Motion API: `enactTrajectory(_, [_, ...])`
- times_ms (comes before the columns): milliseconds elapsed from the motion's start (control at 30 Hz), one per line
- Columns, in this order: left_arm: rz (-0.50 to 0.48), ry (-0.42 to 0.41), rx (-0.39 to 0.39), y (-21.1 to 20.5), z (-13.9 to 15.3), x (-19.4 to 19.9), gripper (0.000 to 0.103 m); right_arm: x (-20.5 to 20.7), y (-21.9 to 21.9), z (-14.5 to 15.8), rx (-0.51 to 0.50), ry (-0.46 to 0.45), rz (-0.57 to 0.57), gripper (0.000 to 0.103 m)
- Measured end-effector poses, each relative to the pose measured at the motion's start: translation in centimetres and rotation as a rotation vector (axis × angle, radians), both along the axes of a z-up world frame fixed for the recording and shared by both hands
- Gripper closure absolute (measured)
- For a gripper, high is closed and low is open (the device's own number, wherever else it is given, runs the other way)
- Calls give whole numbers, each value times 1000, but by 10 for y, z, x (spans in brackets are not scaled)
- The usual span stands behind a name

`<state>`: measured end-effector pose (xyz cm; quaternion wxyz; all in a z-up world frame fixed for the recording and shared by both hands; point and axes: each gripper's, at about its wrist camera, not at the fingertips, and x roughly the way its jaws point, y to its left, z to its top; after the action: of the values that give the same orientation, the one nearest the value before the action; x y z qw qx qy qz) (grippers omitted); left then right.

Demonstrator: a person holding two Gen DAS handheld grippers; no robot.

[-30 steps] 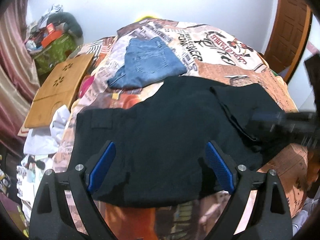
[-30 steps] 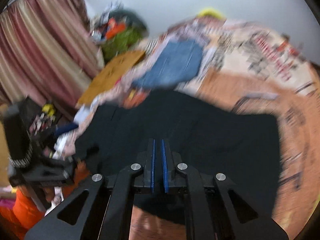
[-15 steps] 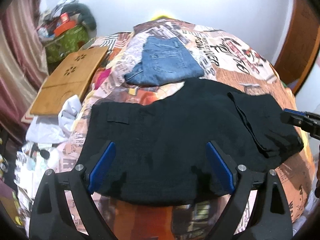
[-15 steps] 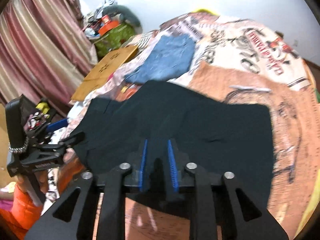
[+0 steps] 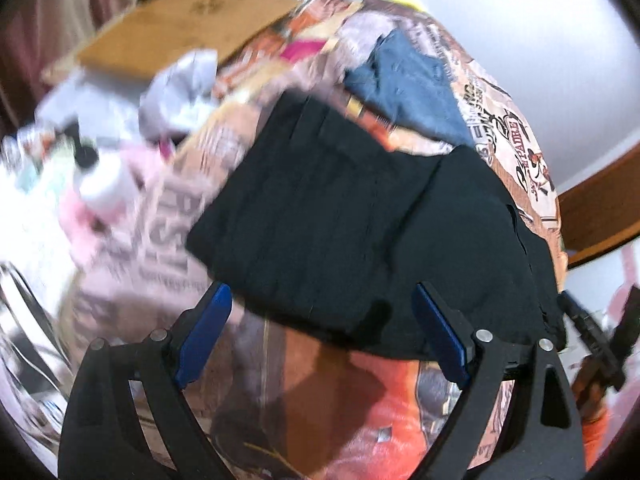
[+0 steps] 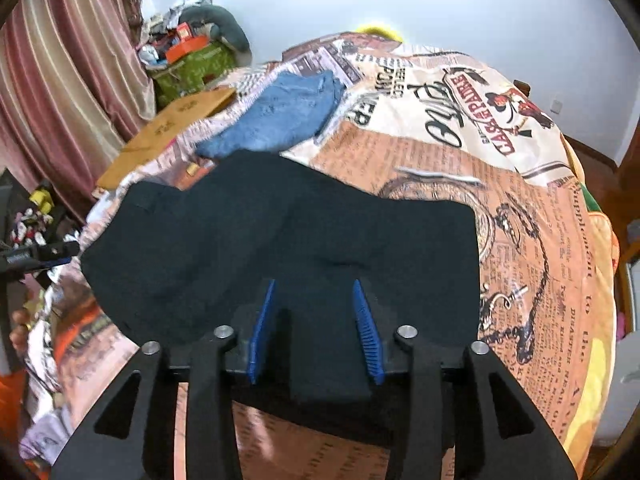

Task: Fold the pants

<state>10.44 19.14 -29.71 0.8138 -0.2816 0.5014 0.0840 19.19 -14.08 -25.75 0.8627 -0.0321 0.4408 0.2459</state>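
Observation:
The black pants lie flat on the printed bedspread, folded in half with one end doubled over at the right in the left wrist view. My left gripper is wide open and empty, just above the pants' near edge at their left end. My right gripper is open and empty over the near edge of the pants toward their right end. The right gripper's body shows at the far right of the left wrist view.
Folded blue jeans lie on the bed beyond the black pants. A wooden board leans at the bed's left side. Loose white cloth and clutter sit beside the bed on the left. Curtains hang at the left.
My right gripper opened from shut and drew back to the pants' near edge. My left gripper swung left and tilted; its view is now blurred and rotated.

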Motion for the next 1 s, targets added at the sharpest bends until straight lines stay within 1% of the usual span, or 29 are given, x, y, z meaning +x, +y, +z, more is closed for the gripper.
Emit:
enactTrajectory(100, [23, 36, -118, 3, -19, -4, 11, 1, -1, -12, -24, 29, -6, 66])
enactTrajectory(133, [29, 45, -168, 3, -26, -4, 11, 2, -2, -15, -21, 44, -8, 66])
enactTrajectory(167, [33, 48, -199, 2, -31, -4, 11, 3, -3, -17, -9, 58, -4, 66])
enactTrajectory(200, [43, 37, -227, 1, -34, -4, 11, 4, -5, -18, -2, 64, -9, 66])
enactTrajectory(233, [51, 18, -236, 0, -35, -5, 9, 4, -6, -19, 1, 69, -9, 65])
enactTrajectory(300, [52, 5, -267, 0, -37, -2, 7, 5, -7, -20, 4, 76, -9, 65])
enactTrajectory(367, [66, -8, -316, 2, -43, 4, 6, 4, -6, -21, 5, 78, -8, 65])
enactTrajectory(467, [84, -8, -355, 5, -49, 18, 6, 3, -7, -22, 14, 81, -9, 65])
enactTrajectory(500, [84, -7, -355, 6, -50, 22, 6, 4, -6, -22, 16, 82, -10, 65])
enactTrajectory(600, [66, 13, -308, 3, -50, 36, 7, 4, -7, -23, 23, 86, -11, 64])
enactTrajectory(667, [57, 33, -257, 1, -49, 42, 20, 5, -7, -24, 25, 87, -10, 64])
enactTrajectory(733, [52, 62, -201, -1, -50, 48, 41, 5, -8, -24, 28, 88, -11, 64])
enactTrajectory(767, [57, 71, -190, 2, -51, 48, 46, 5, -8, -24, 30, 89, -11, 64])
enactTrajectory(833, [81, 85, -193, 11, -54, 48, 70, 4, -8, -24, 32, 90, -13, 64])
enactTrajectory(867, [96, 79, -224, 17, -56, 45, 72, 4, -8, -24, 34, 91, -13, 64])
enactTrajectory(900, [106, 74, -255, 22, -58, 44, 76, 4, -8, -24, 37, 92, -13, 64])
enactTrajectory(933, [110, 70, -270, 25, -58, 42, 78, 4, -8, -24, 38, 93, -13, 63])
enactTrajectory(967, [106, 61, -271, 26, -55, 41, 79, 4, -8, -24, 40, 94, -13, 63])
enactTrajectory(1000, [97, 54, -254, 24, -50, 41, 81, 4, -8, -24, 42, 96, -13, 63])
